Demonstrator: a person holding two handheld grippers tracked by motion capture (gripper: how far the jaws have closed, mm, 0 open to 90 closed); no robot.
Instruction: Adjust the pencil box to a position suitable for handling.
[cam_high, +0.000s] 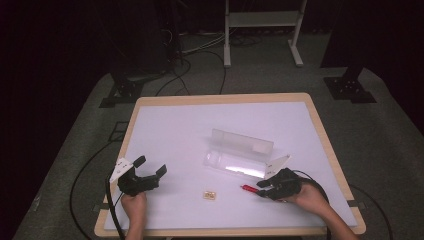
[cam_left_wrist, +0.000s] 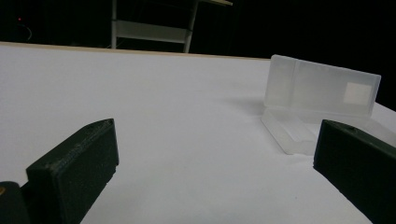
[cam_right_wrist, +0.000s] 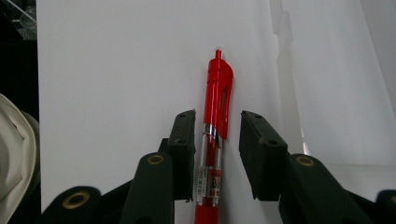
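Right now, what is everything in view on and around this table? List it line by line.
Pen: one, red with a clear barrel, lying on the sheet between the right gripper's jaws, a gap showing on one side.
Case: one, clear plastic, open, lid upright, right of centre.
Small tan item: one, near the front edge, too small to identify.
Sheet: one, white, covering the tabletop.
Table: one, light wood rim.
Stand: one, white, on the floor behind.
Left gripper: black, open, front left.
Right gripper: black, around the pen.
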